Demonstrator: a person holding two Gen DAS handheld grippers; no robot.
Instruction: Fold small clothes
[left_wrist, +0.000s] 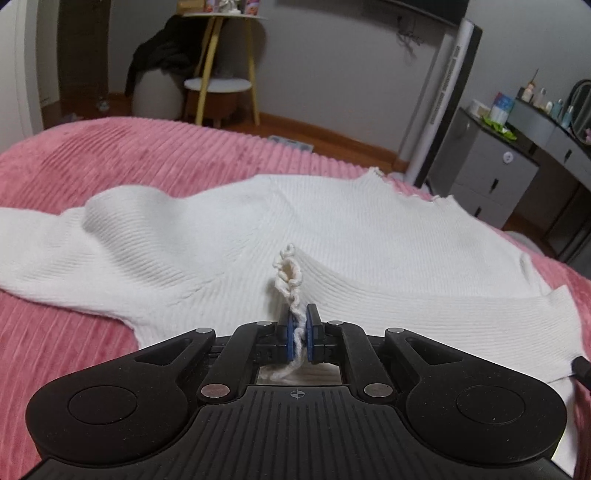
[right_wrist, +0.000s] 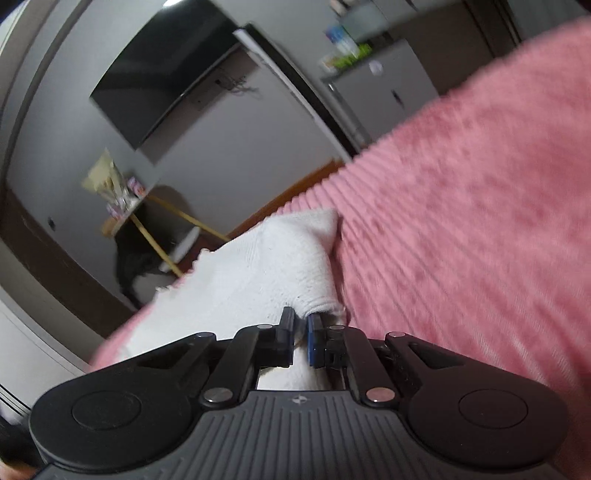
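A white ribbed knit sweater (left_wrist: 332, 229) lies spread on a pink ribbed bedspread (left_wrist: 110, 155), one sleeve out to the left. My left gripper (left_wrist: 299, 321) is shut on a frilled edge of the sweater, which bunches up between its blue pads (left_wrist: 290, 336). In the right wrist view, tilted and blurred, my right gripper (right_wrist: 301, 325) is shut on a fold of the same white sweater (right_wrist: 258, 273), which rises ahead of the fingers, with the bedspread (right_wrist: 461, 221) to the right.
Beyond the bed's far edge stand a yellow-legged side table (left_wrist: 221, 55), a round stool with dark clothing, a tall white fan (left_wrist: 447, 99) and a grey dresser (left_wrist: 495, 166) with bottles. A dark wall screen (right_wrist: 166, 85) hangs behind.
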